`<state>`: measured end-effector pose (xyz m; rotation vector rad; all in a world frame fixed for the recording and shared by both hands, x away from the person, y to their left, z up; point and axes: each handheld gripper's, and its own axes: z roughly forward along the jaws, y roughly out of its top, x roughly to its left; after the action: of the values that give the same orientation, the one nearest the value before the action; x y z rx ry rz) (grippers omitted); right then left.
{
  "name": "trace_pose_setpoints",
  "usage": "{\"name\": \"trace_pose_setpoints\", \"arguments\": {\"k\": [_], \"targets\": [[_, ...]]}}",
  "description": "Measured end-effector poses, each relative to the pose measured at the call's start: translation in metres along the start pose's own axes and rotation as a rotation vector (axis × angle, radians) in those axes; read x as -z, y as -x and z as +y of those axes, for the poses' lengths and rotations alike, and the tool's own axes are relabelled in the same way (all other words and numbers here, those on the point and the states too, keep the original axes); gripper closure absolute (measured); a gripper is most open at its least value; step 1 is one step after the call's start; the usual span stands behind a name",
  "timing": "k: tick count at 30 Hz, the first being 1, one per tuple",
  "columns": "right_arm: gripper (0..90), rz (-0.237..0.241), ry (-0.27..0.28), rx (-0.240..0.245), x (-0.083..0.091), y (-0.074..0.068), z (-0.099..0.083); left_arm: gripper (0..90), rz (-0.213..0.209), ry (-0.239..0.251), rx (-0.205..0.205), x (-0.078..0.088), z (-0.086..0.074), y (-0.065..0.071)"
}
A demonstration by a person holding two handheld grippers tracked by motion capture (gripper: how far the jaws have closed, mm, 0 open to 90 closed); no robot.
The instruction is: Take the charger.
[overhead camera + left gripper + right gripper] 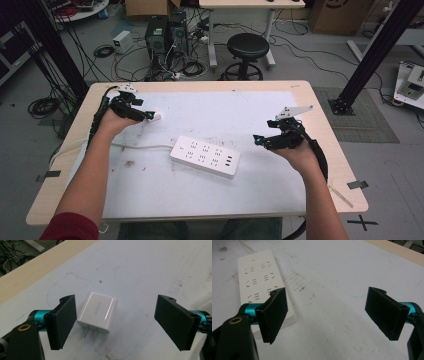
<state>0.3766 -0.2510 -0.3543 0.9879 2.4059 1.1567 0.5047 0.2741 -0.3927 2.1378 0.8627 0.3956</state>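
This was a lab: beyond the far edge of the table (60,165) stood computers (166,34), tangled cables (130,60), a stool (247,47) and black frame posts (372,50).

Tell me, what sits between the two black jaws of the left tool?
A small white charger lies flat on the white mat between the open left tool's jaws, nearer one jaw, prongs toward the camera. The left gripper view shows it.

High view looks down over the table (310,95); tool views skim its white mat (150,270).
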Motion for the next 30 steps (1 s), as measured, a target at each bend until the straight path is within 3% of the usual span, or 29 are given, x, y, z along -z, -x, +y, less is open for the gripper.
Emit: {"name": "trace_pose_setpoints", "arguments": {"k": [7,13,22,23,28,30], "targets": [[18.7,-0.001,-0.006,-0.002,-0.003,-0.001,-0.001,18.1,0.028,-0.042,0.011,-0.025,-0.006,-0.01],[18.7,-0.006,-0.009,-0.007,-0.004,-0.001,-0.001,18.1,0.009,-0.062,-0.009,-0.036,-0.001,-0.013],[18.7,-0.008,-0.01,-0.015,-0.005,-0.002,-0.001,18.3,-0.011,-0.104,0.008,-0.047,-0.01,-0.02],[18.7,-0.008,-0.009,-0.014,-0.006,-0.002,-0.001,18.3,-0.02,-0.109,-0.007,-0.048,-0.011,-0.02],[18.7,-0.007,-0.012,-0.018,-0.006,-0.002,-0.001,19.6,-0.028,-0.119,-0.007,-0.05,-0.014,-0.021],[18.7,-0.01,-0.014,-0.022,-0.007,-0.001,-0.002,23.8,-0.026,-0.121,-0.02,-0.051,-0.014,-0.022]]}}
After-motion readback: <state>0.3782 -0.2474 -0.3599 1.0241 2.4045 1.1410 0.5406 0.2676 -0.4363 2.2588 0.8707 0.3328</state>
